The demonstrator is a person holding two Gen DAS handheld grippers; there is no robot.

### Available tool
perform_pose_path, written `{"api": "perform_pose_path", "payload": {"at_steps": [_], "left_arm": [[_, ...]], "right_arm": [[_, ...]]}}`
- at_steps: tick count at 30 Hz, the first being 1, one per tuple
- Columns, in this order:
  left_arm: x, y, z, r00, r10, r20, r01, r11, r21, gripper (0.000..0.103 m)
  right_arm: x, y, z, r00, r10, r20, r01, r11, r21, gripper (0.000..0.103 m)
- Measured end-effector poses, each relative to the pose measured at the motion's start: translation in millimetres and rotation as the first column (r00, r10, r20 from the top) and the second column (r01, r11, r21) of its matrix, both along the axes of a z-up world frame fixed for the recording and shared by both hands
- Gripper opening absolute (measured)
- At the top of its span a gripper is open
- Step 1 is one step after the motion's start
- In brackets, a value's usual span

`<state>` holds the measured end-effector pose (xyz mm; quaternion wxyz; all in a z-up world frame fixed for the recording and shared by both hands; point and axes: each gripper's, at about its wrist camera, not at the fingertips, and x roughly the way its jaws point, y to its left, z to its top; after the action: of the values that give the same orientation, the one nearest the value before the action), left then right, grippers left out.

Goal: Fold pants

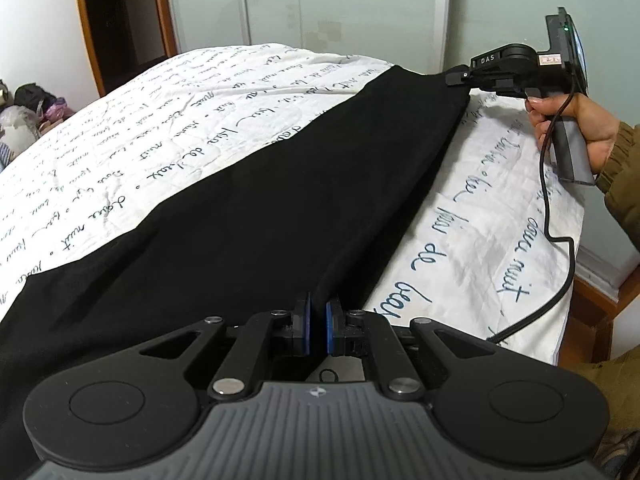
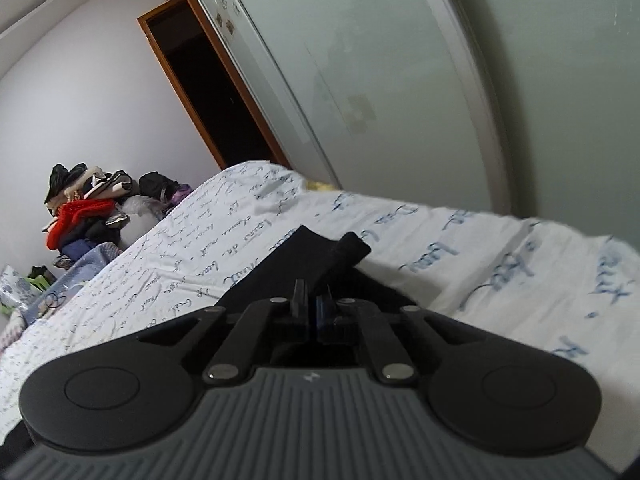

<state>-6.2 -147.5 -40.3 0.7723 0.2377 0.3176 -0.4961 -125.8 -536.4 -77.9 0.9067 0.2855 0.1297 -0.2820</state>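
Black pants lie stretched lengthwise across a bed with a white cover printed with blue script. My left gripper is shut on the near end of the pants at their right edge. My right gripper shows in the left wrist view at the far end, shut on the far right corner of the pants. In the right wrist view my right gripper is shut on the black fabric, with a small fold sticking up past the fingers.
A pile of clothes lies on the floor past the bed's far left side. A pale green wardrobe with an open wooden-framed section stands behind the bed. The right gripper's cable hangs over the bed's right edge.
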Motion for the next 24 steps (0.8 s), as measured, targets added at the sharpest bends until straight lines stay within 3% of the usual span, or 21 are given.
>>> {"api": "perform_pose_path", "payload": {"at_steps": [3, 6, 12, 15, 18, 21, 23, 24], "left_arm": [[3, -4, -5, 1.0, 0.006, -0.013, -0.006, 1.0, 0.018, 0.007], [5, -4, -3, 0.999, 0.014, -0.029, -0.013, 1.0, 0.017, 0.007], [-3, -2, 2, 1.0, -0.003, 0.009, 0.003, 1.0, 0.029, 0.008], [-5, 1, 5, 1.0, -0.01, 0.009, 0.009, 1.0, 0.03, 0.01], [-4, 5, 10, 1.0, -0.015, -0.013, 0.015, 1.0, 0.023, 0.01], [-3, 11, 18, 0.999, -0.021, -0.035, 0.021, 1.0, -0.002, 0.01], [-1, 16, 23, 0.997, -0.021, -0.079, 0.019, 0.999, -0.031, 0.01], [1, 19, 26, 0.994, -0.022, -0.104, 0.016, 0.999, -0.051, 0.01]], "right_arm": [[0, -6, -11, 0.999, -0.008, -0.054, 0.009, 1.0, 0.015, 0.005], [2, -11, -20, 0.999, -0.018, -0.05, 0.021, 0.998, 0.051, 0.005], [5, -12, -13, 0.998, -0.009, -0.055, 0.008, 1.0, -0.013, 0.005], [5, -20, -21, 0.995, -0.027, -0.098, 0.028, 1.0, 0.01, 0.004], [-1, -23, -25, 0.996, -0.032, -0.083, 0.035, 0.999, 0.041, 0.004], [-1, -19, -20, 0.995, -0.025, -0.101, 0.026, 1.0, 0.011, 0.01], [-4, -20, -19, 0.996, -0.033, -0.078, 0.034, 0.999, 0.02, 0.02], [-7, -19, -17, 0.997, -0.052, -0.062, 0.053, 0.998, 0.017, 0.031]]}}
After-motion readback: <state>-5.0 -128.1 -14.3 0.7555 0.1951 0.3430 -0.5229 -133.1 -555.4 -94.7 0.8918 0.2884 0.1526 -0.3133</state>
